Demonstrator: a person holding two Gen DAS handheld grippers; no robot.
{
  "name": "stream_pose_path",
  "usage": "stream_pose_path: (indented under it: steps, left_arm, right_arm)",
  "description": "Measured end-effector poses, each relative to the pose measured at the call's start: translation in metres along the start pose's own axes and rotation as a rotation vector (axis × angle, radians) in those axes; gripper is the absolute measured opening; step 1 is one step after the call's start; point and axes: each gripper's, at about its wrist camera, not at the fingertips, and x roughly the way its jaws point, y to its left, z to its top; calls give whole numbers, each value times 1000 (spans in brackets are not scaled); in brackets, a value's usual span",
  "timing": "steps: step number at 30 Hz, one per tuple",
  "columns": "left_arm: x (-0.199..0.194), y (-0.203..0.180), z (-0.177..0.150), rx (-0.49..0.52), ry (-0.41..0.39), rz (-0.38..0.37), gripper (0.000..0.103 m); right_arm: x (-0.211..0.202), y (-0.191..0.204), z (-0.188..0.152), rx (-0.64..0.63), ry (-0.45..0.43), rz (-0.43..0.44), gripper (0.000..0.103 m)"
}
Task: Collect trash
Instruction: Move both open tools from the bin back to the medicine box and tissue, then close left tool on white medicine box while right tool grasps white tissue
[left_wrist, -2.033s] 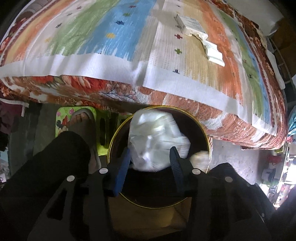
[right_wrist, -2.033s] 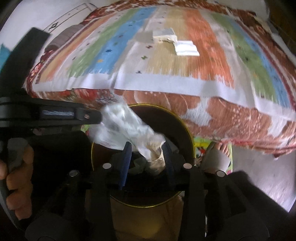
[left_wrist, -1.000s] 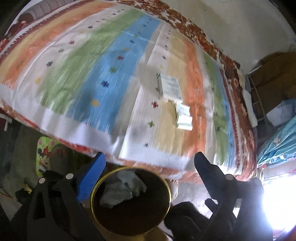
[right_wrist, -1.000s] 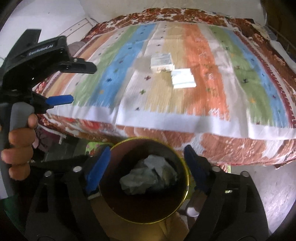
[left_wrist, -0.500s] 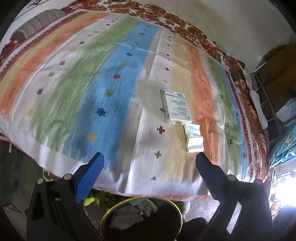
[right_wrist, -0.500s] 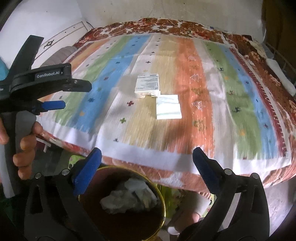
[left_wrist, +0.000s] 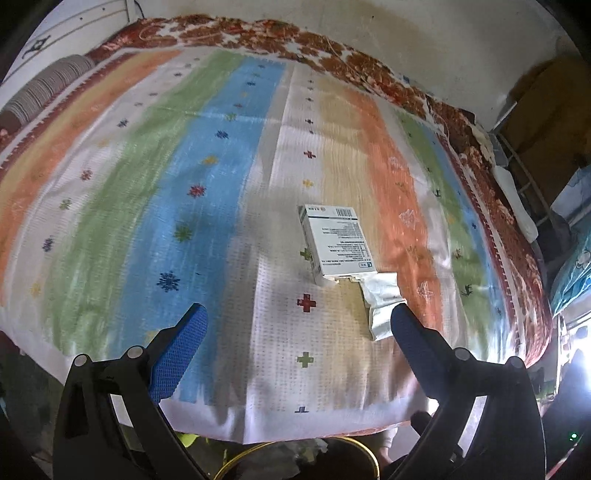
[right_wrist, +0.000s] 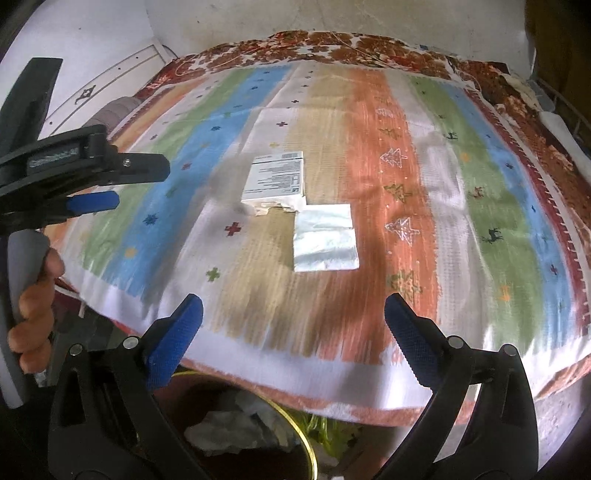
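**Both grippers hovering over the bed, jaws wide, two trash items lying on the blanket**

Left gripper (left_wrist: 295, 317): jaws standing wide apart, nothing between them. Right gripper (right_wrist: 293, 308): jaws have just been opening and are now spread wide, nothing between them. Both are pointing down at the striped blanket (right_wrist: 406, 258) covering the bed.

Trash: a white printed carton (right_wrist: 275, 181) is lying flat at the centre of the right wrist frame, torn at its lower end. A silvery foil sachet (right_wrist: 325, 238) is lying just below and right of it, touching its corner.

The gold-rimmed bin (right_wrist: 306, 435) is sitting at the bottom edge of the frame, with crumpled paper (right_wrist: 236, 428) lying inside. A hand (right_wrist: 35, 295) is gripping the left gripper's handle at the left edge.
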Motion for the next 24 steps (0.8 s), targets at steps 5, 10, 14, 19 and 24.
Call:
stream_pose_path:
  steps: [5,10,14,19,24]
  left_arm:
    - [14,-3,5,3,26,-7,97]
    - [26,-6,10,-4,13,14,97]
    - [34,-2,17,-43,8,5,97]
    - [52,-5,21,-23,37,34,97]
    - [64,-7,23,-11,53,31,97]
  right_arm:
    - [29,-7,9,12,18,-7,90]
    - [50,-12,15,-14,28,-72,88]
    - [68,-20,19,9,54,-60,81]
    - [85,-22,25,-2,71,-55,78]
    - [96,-29,26,32,84,-41,67]
